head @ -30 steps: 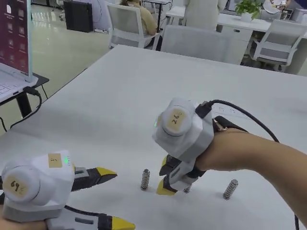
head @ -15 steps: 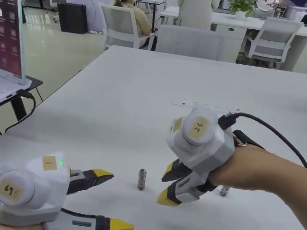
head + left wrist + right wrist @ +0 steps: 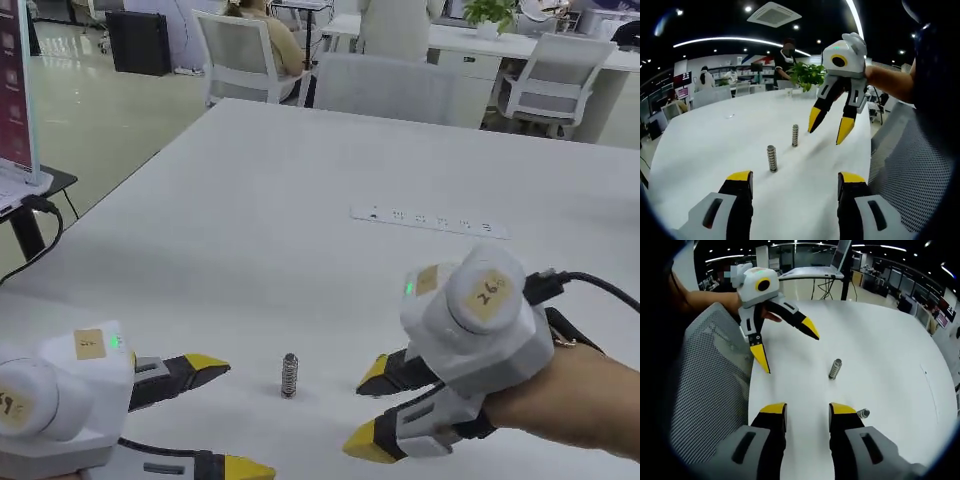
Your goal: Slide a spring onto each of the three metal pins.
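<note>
Head view. The left gripper [image 3: 235, 418] is hovering over the near left corner of the tabletop [image 3: 250, 200], claw spread wide. A spring [image 3: 289, 375] is standing upright near the near edge, between the two grippers and touching neither. The right gripper [image 3: 366, 408] is hanging to the right of it, claw open; a second ago its tip was just beside this spring, and the gap is now wider. A power strip [image 3: 428, 222] is lying toward the far right edge.

Left gripper view. The left gripper [image 3: 796, 177] is pointing across the tabletop [image 3: 700, 150] with its jaws wide apart. A nearer spring [image 3: 772, 158] and a farther spring [image 3: 795, 135] are standing upright ahead of it. The right gripper [image 3: 829, 129] is hanging above them, open.

Right gripper view. The right gripper [image 3: 808, 410] is showing a narrower gap, gripping nothing. One upright spring [image 3: 835, 369] is standing ahead of it, another spring [image 3: 862, 413] just beside its right-hand jaw. The left gripper [image 3: 787, 347] is facing it, spread wide.
</note>
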{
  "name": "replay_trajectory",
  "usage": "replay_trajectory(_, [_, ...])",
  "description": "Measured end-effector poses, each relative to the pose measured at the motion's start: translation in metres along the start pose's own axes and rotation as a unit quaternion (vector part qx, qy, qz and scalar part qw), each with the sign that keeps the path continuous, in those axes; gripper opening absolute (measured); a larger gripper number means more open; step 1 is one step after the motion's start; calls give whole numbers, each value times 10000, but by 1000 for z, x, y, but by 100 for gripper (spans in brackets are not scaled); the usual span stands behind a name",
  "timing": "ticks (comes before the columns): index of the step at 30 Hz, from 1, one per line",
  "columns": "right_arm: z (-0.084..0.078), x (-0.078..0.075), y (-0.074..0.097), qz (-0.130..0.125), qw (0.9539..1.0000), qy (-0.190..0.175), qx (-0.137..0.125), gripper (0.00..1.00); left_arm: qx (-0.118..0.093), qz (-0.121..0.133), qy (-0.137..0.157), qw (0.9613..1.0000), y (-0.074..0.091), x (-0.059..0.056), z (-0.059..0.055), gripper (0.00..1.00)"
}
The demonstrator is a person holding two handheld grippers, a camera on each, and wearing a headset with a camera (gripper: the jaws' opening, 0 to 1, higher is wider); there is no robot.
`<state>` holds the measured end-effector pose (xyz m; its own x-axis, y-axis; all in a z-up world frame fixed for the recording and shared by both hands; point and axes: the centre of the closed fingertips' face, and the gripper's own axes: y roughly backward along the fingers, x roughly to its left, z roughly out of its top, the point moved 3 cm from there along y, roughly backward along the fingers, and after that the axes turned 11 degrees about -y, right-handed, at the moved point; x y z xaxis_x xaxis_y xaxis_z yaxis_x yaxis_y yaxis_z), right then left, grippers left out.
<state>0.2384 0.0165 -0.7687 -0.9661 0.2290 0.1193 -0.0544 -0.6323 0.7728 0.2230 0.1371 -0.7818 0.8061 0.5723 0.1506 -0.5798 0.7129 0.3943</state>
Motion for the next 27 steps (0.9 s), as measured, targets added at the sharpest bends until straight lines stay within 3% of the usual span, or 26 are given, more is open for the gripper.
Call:
replay_trajectory(14, [-24, 1, 19, -92, 9981, -444, -412, 39, -29, 4, 47, 10000, 0, 1, 1, 66])
replay_trajectory(27, [-52, -8, 42, -391, 9917, -963, -759, 42, -47, -26, 74, 10000, -1, -2, 2, 67])
